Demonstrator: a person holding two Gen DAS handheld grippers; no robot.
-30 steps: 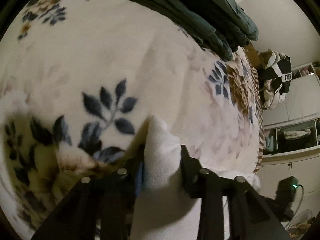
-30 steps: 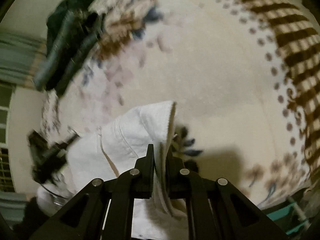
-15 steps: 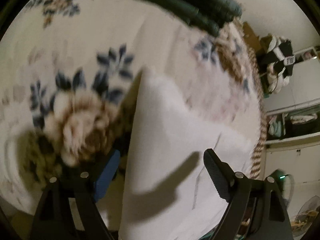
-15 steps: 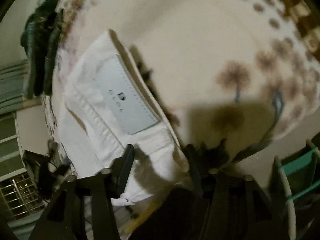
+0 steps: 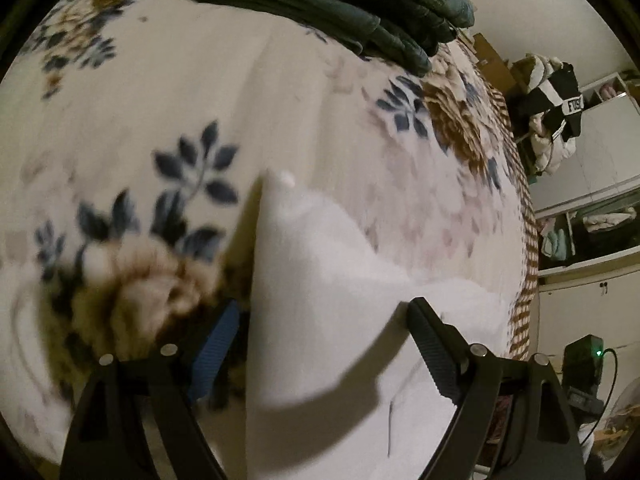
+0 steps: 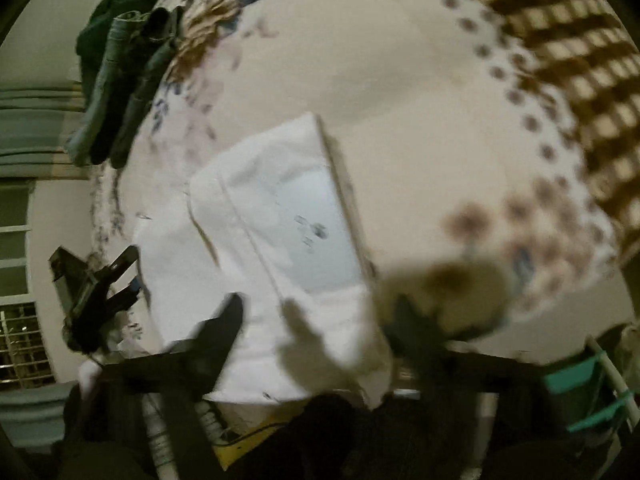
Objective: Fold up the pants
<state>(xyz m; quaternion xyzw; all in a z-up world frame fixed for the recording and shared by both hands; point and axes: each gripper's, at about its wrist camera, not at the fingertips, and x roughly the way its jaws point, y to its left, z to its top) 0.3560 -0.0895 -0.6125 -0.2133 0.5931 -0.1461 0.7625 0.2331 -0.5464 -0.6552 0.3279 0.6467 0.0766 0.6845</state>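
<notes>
You've let go: both the left gripper (image 5: 324,332) and right gripper (image 6: 316,320) now gape above the pants (image 6: 280,216), which lie folded near the blanket's (image 5: 200,80) edge.

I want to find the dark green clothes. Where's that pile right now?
The dark green clothes lie piled at the far edge of the flowery blanket, beyond the white pants; in the right wrist view they are at upper left.

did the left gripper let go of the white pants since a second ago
Yes. The left gripper was clamped on the white pants; now its fingers stand spread apart, pulled back from the blue leaf print on the blanket.
</notes>
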